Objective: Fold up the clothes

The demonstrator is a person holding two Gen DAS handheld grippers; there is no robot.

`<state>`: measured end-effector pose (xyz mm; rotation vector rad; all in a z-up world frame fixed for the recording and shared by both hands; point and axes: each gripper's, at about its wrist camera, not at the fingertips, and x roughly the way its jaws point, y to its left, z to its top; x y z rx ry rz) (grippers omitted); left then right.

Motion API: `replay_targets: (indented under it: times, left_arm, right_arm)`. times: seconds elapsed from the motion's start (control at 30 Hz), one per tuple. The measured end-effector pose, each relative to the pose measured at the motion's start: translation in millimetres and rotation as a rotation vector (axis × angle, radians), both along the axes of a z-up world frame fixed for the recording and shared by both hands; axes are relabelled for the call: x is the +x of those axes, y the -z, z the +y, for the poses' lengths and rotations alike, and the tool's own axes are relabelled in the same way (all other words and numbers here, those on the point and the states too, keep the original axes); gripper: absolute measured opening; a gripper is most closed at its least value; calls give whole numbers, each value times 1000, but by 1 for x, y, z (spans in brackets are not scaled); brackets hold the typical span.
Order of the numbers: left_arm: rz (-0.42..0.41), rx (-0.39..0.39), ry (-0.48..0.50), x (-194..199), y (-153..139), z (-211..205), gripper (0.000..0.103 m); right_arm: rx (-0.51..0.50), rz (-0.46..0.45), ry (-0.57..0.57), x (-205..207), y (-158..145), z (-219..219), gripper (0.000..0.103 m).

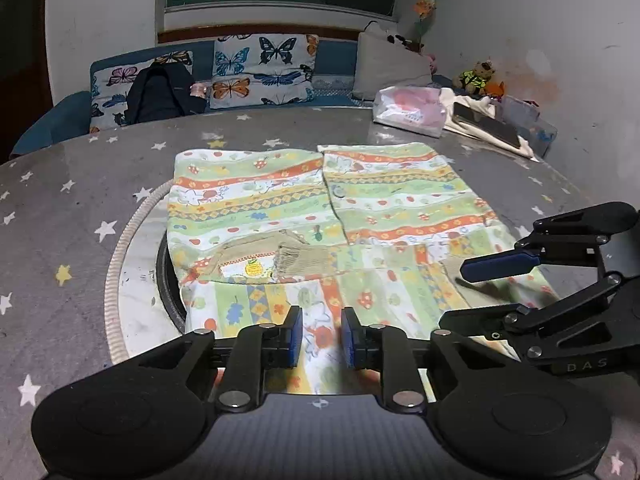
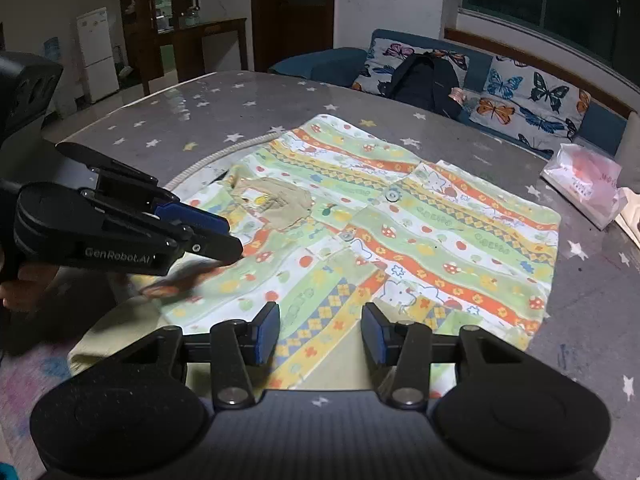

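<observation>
Striped cotton: a child's patterned shirt (image 1: pixel 320 216) lies flat, partly folded, on the star-printed counter (image 1: pixel 80 200), as the left hand-held gripper (image 1: pixel 320 336) and right hand-held gripper (image 2: pixel 320 332) hover over its near edge, jaws apart, gripping nothing

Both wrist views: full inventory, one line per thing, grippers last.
shirt: 1, green/orange/white print, flat mid-table
table: 1, grey star-print cover, under the shirt
cushions: 2, butterfly print, on sofa
sofa: 1, blue, behind table
backpack: 1, dark, on sofa
plastic bag: 1, clear with pink, far table edge
fridge: 1, white, back room
left gripper: 1, black with blue pads, open over near hem
right gripper: 1, same, open over near hem
</observation>
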<state>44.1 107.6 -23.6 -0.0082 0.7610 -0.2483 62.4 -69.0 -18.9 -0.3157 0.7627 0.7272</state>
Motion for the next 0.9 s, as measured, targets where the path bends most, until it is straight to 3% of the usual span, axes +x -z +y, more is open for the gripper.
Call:
replay_targets:
  times: [0.13,0.3,0.67,0.8,0.83,0.9]
  left_arm:
    - [1,9,6,-23,-8,-5,41]
    - [51,-12,-29,-52,-16,-5,53]
    - [146,-87,-6,-90,-22,-14,55]
    - [189,-121,3,-89,-15,-19,49]
    - [200,-129,5,-88,-13,-20,36]
    - [203,-142,9,-86,-14,-20,22]
  right_arm:
    - [-32,-10,-9,-11,3,-5,49]
    - [-32,-29,-5,-23,-2,-14,51]
    - [-62,-92,-17,-48,-14,-34,54]
    - [-101,-115,-28,-58,-18,-42,57]
    - [-116,-121,-36,-62,-17,-44,57]
    - [-137,-128,-48,-69,-15,-47,59]
